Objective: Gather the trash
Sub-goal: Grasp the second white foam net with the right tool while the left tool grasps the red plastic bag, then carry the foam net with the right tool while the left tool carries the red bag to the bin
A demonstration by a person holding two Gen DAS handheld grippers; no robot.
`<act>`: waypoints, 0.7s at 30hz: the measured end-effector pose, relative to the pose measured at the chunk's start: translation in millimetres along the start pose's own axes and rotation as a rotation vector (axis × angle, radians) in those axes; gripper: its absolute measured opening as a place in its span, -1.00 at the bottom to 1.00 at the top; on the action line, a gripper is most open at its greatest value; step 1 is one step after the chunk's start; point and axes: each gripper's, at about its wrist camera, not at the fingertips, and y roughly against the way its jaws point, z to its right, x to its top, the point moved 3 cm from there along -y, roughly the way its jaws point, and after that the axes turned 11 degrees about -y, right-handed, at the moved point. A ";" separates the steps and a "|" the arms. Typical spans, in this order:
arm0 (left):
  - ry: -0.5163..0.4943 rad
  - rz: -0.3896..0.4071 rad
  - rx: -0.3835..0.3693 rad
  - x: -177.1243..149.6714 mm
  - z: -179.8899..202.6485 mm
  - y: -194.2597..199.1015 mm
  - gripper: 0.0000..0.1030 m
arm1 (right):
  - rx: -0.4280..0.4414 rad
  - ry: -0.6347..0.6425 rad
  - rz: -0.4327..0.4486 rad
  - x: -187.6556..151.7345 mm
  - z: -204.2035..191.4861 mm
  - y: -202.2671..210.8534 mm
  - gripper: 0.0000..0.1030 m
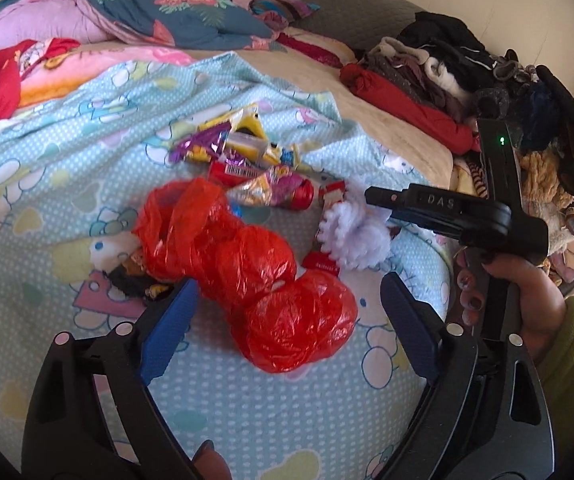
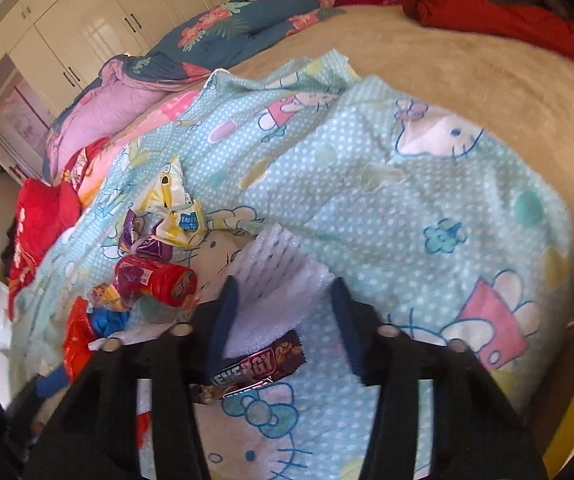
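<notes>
Currently we log gathering step on bed [image 2: 467, 80]. Left gripper [image 1: 287, 316] released, jaws astride red plastic bag [image 1: 247, 276]. Right gripper [image 2: 283, 308] released around white foam sheet [image 2: 283, 264], energy-bar wrapper [image 2: 255, 368] beneath. Next, we judge: clench on foam, carry to bag.

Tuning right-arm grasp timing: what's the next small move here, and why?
Probably close the right gripper on the white foam sheet. Its jaws stand open with the foam lying between the blue pads, so a short squeeze should catch it. The left gripper is open around the red bag, likely the place for the trash.
</notes>
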 end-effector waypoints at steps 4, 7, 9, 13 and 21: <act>0.010 -0.037 0.018 -3.9 -3.0 -7.7 0.34 | 0.020 0.012 0.031 -0.3 -3.8 9.6 -0.68; 0.013 -0.074 0.021 -10.0 -4.4 -14.2 0.04 | 0.042 0.015 0.065 -0.7 -7.1 21.2 -0.70; 0.004 -0.081 0.027 -11.0 -4.6 -16.2 -0.30 | 0.054 0.014 0.080 -0.3 -8.1 27.9 -0.71; -0.012 -0.054 0.027 -6.1 -1.4 -8.6 -0.47 | 0.077 0.009 0.106 1.2 -9.6 42.5 -0.71; -0.041 0.075 0.013 22.8 8.4 22.0 -0.50 | 0.122 0.008 0.156 3.3 -14.5 74.3 -0.72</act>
